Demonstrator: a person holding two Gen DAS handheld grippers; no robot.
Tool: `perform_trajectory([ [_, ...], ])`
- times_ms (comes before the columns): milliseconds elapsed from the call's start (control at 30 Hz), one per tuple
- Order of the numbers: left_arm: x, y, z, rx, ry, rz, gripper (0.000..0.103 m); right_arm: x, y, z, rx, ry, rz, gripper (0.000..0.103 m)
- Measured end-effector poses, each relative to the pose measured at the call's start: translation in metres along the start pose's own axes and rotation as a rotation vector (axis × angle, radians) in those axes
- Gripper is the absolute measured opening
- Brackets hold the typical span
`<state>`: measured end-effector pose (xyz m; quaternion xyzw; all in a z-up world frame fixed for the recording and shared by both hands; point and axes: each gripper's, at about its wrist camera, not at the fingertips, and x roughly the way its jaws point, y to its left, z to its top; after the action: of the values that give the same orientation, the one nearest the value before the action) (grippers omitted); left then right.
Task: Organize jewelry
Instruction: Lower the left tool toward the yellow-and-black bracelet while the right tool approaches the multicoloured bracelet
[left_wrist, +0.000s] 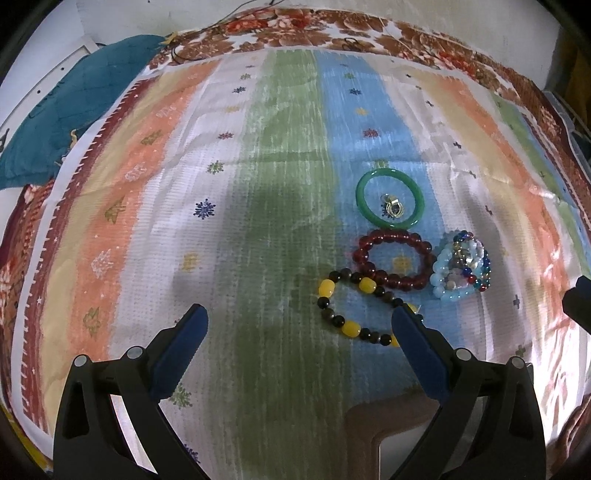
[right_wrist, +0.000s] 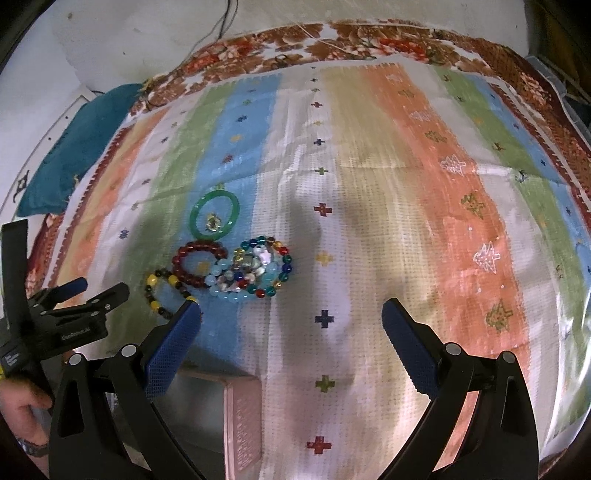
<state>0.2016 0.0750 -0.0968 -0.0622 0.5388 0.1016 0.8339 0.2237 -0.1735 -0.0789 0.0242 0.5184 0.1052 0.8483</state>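
Both my claws hover above the striped cloth (right_wrist: 369, 192) with nothing in them. My left claw (left_wrist: 299, 323) stands with its jaws wide apart, and my right claw (right_wrist: 291, 319) likewise; neither touches any piece.

The jewelry lies in one loose cluster on the blue stripe. Farthest is the green bangle (left_wrist: 388, 202), flat on the cloth, with a small ring (left_wrist: 392, 208) lying inside its circle. Just near of it lies the dark red bead bracelet (left_wrist: 393, 260), touching or nearly touching the bangle. To its right sits a heap of light blue and mixed-colour bead bracelets (left_wrist: 461, 267), piled on one another; I cannot count them. Nearest is the black and yellow bead bracelet (left_wrist: 360, 314), partly hidden behind my left claw's right finger.

A pink box (right_wrist: 242, 421) sits at the near edge of the cloth, below the claws. Only its wall and part of its opening show; the part visible looks bare, but I cannot confirm the contents.

In my judgement no piece has yet been put away, and the step in hand is the first pick. The next move calls for lowering a claw over the nearest bracelet and closing on a single strand without dragging its neighbours.
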Motion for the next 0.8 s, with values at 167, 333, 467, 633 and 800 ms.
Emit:
perform_trajectory([
  [167, 0.006, -0.004, 0.002, 0.024, 0.005, 0.009, 0.098, 0.011, -0.005, 0.006, 0.017, 0.019, -0.005, 0.099],
  [333, 0.011, -0.004, 0.004, 0.025, 0.006, 0.011, 0.098, 0.017, -0.004, 0.012, -0.01, 0.004, -0.042, 0.099],
  [467, 0.018, -0.004, 0.004, 0.03, 0.017, 0.011, 0.098, 0.027, -0.006, 0.017, -0.012, 0.016, -0.06, 0.099],
  [633, 0.024, -0.003, 0.005, 0.033, 0.025, 0.013, 0.098, 0.034, -0.012, 0.022, 0.004, 0.007, -0.058, 0.099],
  [800, 0.027, -0.006, 0.003, 0.05, 0.029, 0.007, 0.098, 0.049, -0.015, 0.024, 0.012, 0.038, -0.053, 0.099],
])
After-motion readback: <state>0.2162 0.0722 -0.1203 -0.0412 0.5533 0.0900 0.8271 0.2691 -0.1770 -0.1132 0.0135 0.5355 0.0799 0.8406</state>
